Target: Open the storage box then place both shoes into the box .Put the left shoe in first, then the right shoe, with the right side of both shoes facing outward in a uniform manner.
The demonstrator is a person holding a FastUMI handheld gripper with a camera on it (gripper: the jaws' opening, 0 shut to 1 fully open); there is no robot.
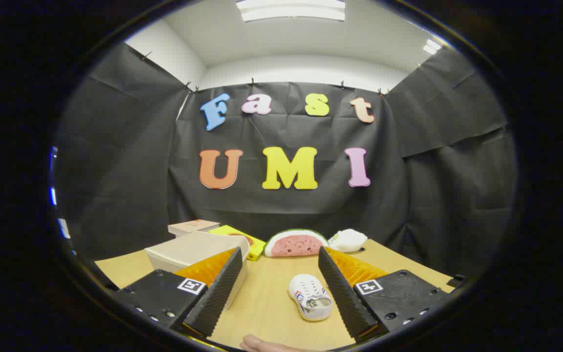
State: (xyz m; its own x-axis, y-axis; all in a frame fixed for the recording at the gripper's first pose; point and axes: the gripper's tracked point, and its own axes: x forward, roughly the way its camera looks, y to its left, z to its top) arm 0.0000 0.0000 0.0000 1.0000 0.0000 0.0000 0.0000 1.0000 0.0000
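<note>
Black cloth walls close in a pale wooden table (271, 303) under a white ceiling. A closed beige storage box (188, 252) sits behind the left finger. The gripper (281, 288) hangs spread wide, holding nothing. Between its fingers, nearer the right one, lies a small white shoe (311, 297), its long axis running away from the camera, opening nearest.

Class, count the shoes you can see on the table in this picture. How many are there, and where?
1. A white shoe lies on the wooden table between the open gripper's fingers, nearer the right one. A second may be hidden behind the fingers or storage box.
</note>
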